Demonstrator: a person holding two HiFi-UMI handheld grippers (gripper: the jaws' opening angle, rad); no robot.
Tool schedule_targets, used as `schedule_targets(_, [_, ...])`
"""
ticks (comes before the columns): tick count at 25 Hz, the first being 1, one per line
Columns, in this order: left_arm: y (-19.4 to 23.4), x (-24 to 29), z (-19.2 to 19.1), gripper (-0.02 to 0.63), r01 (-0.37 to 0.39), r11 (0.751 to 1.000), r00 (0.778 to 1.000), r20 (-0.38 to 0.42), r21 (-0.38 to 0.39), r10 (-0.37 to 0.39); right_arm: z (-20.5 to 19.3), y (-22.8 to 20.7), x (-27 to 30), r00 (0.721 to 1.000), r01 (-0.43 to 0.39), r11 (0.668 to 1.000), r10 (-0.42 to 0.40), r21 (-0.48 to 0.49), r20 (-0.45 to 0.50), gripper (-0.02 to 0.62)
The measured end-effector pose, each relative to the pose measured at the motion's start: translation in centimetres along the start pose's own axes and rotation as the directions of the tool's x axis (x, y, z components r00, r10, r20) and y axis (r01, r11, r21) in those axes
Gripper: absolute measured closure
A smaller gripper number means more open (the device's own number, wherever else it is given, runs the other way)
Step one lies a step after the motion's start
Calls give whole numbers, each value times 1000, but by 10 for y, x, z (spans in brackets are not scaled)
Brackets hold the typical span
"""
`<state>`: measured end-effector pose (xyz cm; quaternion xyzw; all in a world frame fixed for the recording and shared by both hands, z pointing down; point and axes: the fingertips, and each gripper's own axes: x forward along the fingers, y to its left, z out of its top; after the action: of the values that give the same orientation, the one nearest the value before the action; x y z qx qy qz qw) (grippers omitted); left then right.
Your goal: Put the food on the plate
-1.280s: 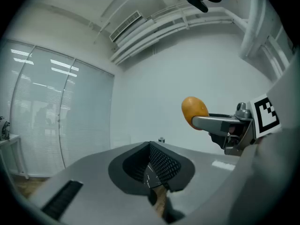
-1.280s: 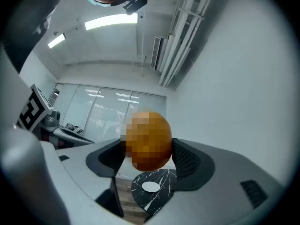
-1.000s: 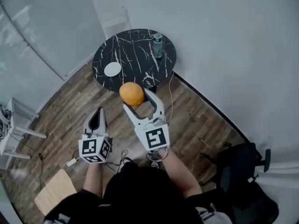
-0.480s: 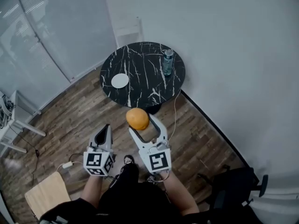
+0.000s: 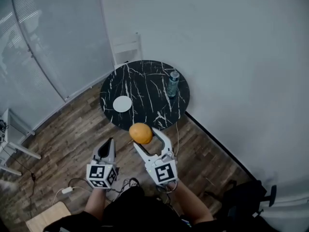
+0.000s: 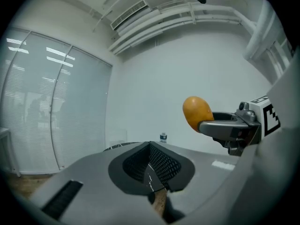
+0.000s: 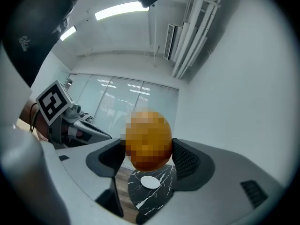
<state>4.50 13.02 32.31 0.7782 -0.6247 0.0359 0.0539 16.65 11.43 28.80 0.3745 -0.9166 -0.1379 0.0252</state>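
Observation:
My right gripper [image 5: 144, 136] is shut on a round orange piece of food [image 5: 141, 133], held in the air just short of the near edge of a round black marble table [image 5: 149, 76]. A small white plate [image 5: 122, 103] lies on the table's left part. In the right gripper view the food [image 7: 149, 139] sits between the jaws, with the plate [image 7: 150, 182] far below it. My left gripper [image 5: 106, 146] hangs to the left over the wooden floor, shut with nothing in it. The left gripper view shows its jaws closed together [image 6: 151, 148] and the food [image 6: 197, 112] at the right.
A water bottle [image 5: 173, 83] stands on the table's right side. A white chair [image 5: 126, 47] is behind the table, against a glass partition [image 5: 53, 37]. A black office chair [image 5: 248, 197] is at the lower right; cables [image 5: 72, 187] and a wooden stool [image 5: 46, 219] are at the lower left.
The table and both grippers now sit lower in the head view, and more of the wall behind shows. The right gripper has kept its hold on the food; the left has stayed shut.

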Motion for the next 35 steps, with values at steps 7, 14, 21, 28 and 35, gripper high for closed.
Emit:
schedule_targets(7, [58, 30, 20, 606, 49, 999, 999, 15, 12, -50, 6, 1, 56, 1000, 10, 999, -11, -38, -29, 291])
schedule_targets(14, [101, 50, 11, 606, 86, 996, 996, 1, -16, -86, 0, 9, 95, 996, 48, 998, -51, -41, -71, 291])
schedule_targets(21, [119, 83, -5, 606, 96, 995, 995, -24, -25, -97, -25, -8, 128, 994, 34, 998, -40, -52, -105, 291])
schedule_targets(28, [148, 132, -6, 606, 65, 998, 997, -47, -23, -66, -35, -45, 174, 994, -6, 997, -3, -78, -105, 291])
schedule_targets(35, [182, 181, -5, 606, 10, 999, 997, -77, -43, -13, -47, -76, 227, 982, -120, 973, 87, -199, -165, 291])
